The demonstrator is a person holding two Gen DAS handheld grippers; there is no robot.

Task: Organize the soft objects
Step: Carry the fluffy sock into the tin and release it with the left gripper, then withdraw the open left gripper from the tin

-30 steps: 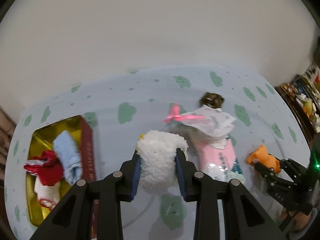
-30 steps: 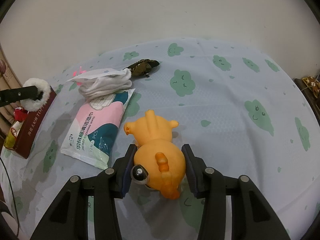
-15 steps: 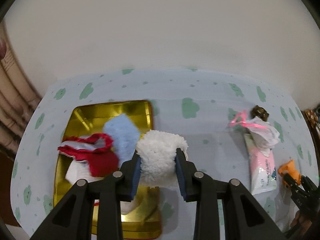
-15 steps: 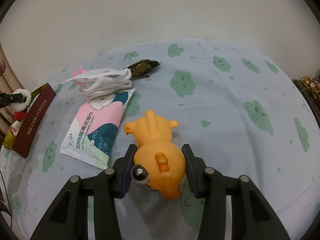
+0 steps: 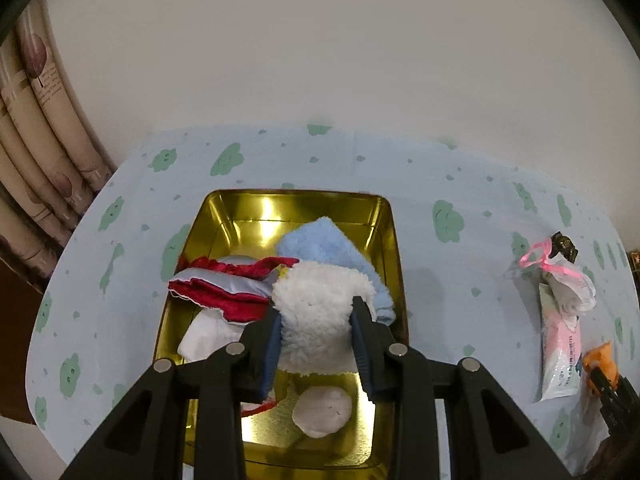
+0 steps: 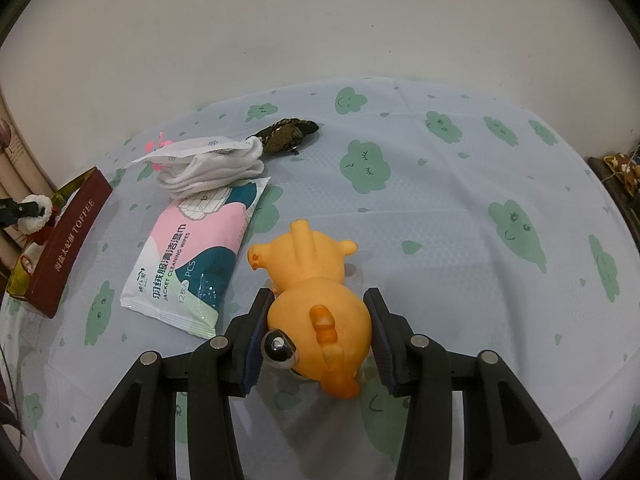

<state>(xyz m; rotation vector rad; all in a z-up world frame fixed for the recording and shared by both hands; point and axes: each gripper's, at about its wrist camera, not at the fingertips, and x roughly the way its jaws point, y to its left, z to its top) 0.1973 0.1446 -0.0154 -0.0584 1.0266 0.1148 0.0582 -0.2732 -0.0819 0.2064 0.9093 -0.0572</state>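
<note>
The left hand-held gripper is closed partway on a white fleecy soft object, its blue pads pressed into the pile on both sides, and it holds the object above the open gold tin that sits near the left end of the table. Inside the tin lie a light blue fleecy piece toward the far right, a red and grey fabric item across the left side, a white cloth beneath that, and a small white round pad on the gold floor near the tin's near edge. From the right wrist view the tin shows a dark red outer wall lettered TOFFEE at the left edge of the table. The right hand-held gripper is likewise part closed, gripping an orange squishy toy animal by its rounded head, while the toy's body lies on the cloud-printed tablecloth toward the table's near middle. Just left of the toy lies a pink, white and teal pack of cleaning wipes. On the pack's far end rests a folded white cloth with a paper label and a bit of pink ribbon, and a small dark brown pouch touches it on the far side.
</note>
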